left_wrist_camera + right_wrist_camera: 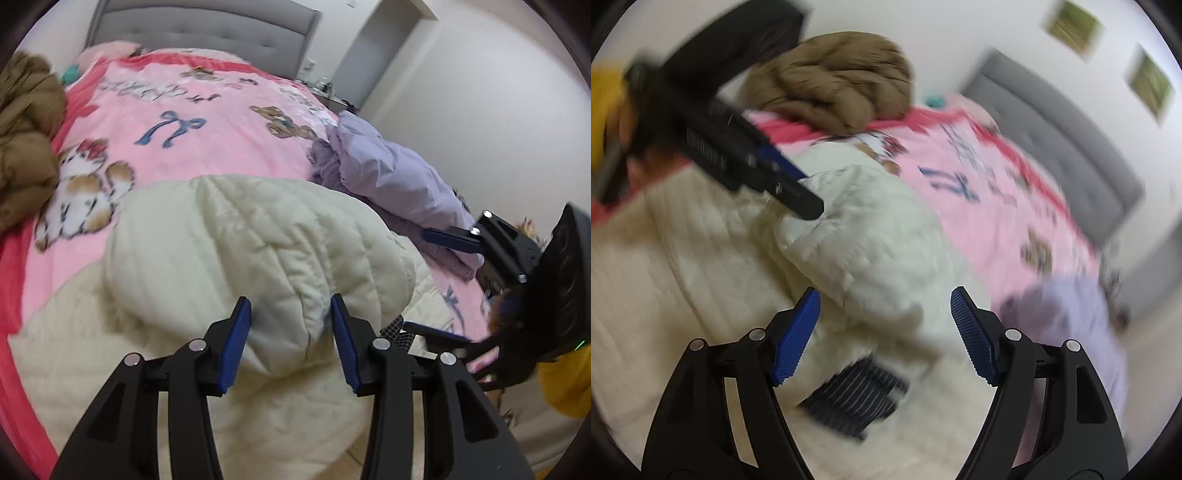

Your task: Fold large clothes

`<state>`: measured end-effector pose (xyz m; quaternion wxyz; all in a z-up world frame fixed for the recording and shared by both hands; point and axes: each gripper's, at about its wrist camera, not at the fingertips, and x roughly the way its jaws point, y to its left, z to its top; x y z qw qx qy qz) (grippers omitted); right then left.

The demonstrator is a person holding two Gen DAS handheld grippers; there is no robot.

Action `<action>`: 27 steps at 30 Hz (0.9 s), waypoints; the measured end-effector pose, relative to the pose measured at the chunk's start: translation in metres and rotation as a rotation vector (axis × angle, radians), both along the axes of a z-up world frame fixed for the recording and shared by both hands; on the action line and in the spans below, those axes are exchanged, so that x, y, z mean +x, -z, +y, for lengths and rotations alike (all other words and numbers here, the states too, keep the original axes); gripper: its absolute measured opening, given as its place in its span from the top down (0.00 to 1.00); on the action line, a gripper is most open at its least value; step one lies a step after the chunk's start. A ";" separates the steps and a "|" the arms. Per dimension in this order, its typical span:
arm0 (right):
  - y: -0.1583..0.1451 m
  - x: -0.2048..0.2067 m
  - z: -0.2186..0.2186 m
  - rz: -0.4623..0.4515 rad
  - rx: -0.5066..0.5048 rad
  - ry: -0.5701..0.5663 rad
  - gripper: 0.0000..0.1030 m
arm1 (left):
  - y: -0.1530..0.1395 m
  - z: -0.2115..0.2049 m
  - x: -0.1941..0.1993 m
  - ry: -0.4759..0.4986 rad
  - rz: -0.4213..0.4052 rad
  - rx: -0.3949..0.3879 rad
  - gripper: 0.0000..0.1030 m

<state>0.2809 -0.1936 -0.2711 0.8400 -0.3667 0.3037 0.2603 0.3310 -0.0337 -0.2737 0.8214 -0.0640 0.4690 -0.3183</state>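
Cream quilted coat (236, 258) is lying across the near part of the bed (192, 122), on the pink cartoon blanket, bunched into a thick rounded hump, not flat. Left tool (291, 314) is sitting right at the hump with both blue pads spread and cream fabric bulging up between them; pads are looking close to the cloth, but I can't tell if they're actually pinching, so I'm reading it as open and not gripping. Right tool (884, 306) is also spread wide, hovering over the coat's right side with nothing between the pads; that view is motion-blurred, so details are soft. A dark striped patch (855, 395), maybe lining or a label, is showing just below the right tool. Brown puffer jacket (26, 140) is heaped at the far left edge of the bed, lilac garment (388, 173) is crumpled at the right edge, both well apart from the fold area. My read: we're sitting mid-fold, between grabs, with one bulky layer turned over but not squared. Next move is calling for both tools closing on an edge or hem, not the puffy middle, then pulling it flat and carrying it across. Risk: thick padding is springy and likely slipping out of a shallow pinch.
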 end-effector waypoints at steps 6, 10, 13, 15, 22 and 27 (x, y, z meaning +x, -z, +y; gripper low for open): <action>0.012 0.001 0.015 -0.056 -0.152 -0.133 0.52 | -0.002 0.019 0.003 -0.061 0.148 -0.062 0.57; 0.016 -0.001 0.013 -0.043 -0.169 -0.141 0.51 | 0.016 0.033 0.002 -0.147 0.296 -0.191 0.58; 0.017 -0.006 0.016 -0.042 -0.178 -0.143 0.51 | 0.039 0.041 0.002 -0.211 0.403 -0.289 0.58; 0.021 -0.009 0.017 -0.046 -0.187 -0.147 0.51 | 0.048 0.043 0.003 -0.249 0.437 -0.336 0.58; 0.016 0.005 0.012 0.054 -0.070 -0.085 0.69 | 0.050 0.028 0.020 -0.314 0.408 -0.386 0.77; 0.002 0.019 0.002 0.143 0.055 -0.032 0.82 | 0.025 0.010 0.017 -0.293 0.256 -0.292 0.89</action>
